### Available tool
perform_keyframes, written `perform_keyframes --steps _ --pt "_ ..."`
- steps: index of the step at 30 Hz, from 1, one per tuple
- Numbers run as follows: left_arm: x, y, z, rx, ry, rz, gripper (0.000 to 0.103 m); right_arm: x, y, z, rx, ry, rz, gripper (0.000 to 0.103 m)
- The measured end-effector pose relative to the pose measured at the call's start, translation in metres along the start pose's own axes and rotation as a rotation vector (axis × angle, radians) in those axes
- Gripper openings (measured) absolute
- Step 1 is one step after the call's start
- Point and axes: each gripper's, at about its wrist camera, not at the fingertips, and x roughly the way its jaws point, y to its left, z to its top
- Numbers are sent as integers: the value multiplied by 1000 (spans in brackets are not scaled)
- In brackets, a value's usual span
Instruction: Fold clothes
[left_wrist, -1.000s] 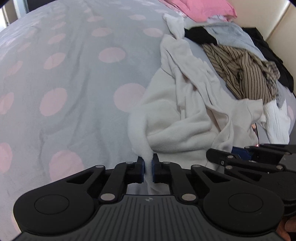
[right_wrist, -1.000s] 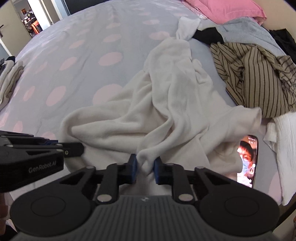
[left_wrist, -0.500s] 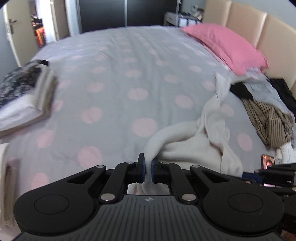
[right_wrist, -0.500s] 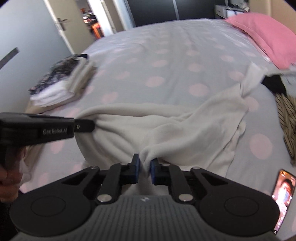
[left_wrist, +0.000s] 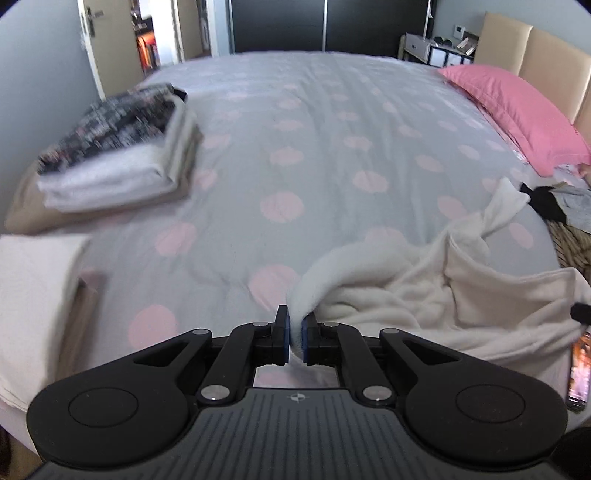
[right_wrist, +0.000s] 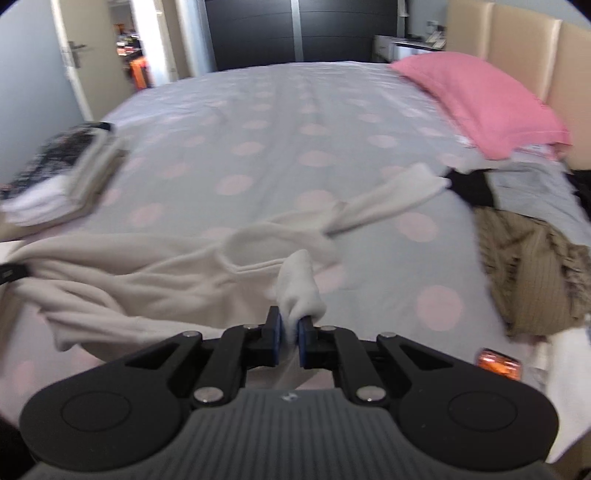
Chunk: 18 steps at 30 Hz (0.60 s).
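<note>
Here the bed (left_wrist: 332, 147) fills most of both views, its grey cover dotted with pink spots and its beige headboard (right_wrist: 517, 48) at the far right. Taking the pink pillow (left_wrist: 517, 107) by that headboard as my mark: the cream fleece garment (left_wrist: 424, 291) lies crumpled on the near side of the bed, well short of the pillow, with one long sleeve (right_wrist: 391, 199) stretched out toward it. Between that sleeve's end and the pillow sits a heap of unfolded clothes, a brown striped piece (right_wrist: 528, 269) and something black (right_wrist: 472, 188) among them. Across the bed from the pillow, at the far left edge, a stack of folded clothes (left_wrist: 122, 147) stands blurred, with a dark patterned item on top.

My left tool (left_wrist: 294, 341) is clenched on a bunched fold of the cream fleece garment, the blue pads nearly together with the cloth pinched between them. My right tool (right_wrist: 289, 345) is likewise clamped on another edge of the same garment, a tuft of fleece rising out of the narrow gap. A phone (left_wrist: 578, 369) with a lit screen lies on the bed just beside the garment's near edge.
</note>
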Motion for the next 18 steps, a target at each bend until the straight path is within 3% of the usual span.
perform_keyframes --steps 5,10,14,18 --pt "14 -19 -11 43 47 -78 5 30 -29 -4 18 40 -140 10" --pt "32 -41 -18 134 68 -42 5 49 -25 -15 -27 106 -96 10" --pt "30 -40 -19 160 43 -51 7 47 -18 -20 -67 103 -73 12" --pt "17 -30 -18 194 12 -73 20 38 -21 -19 -65 80 -53 18"
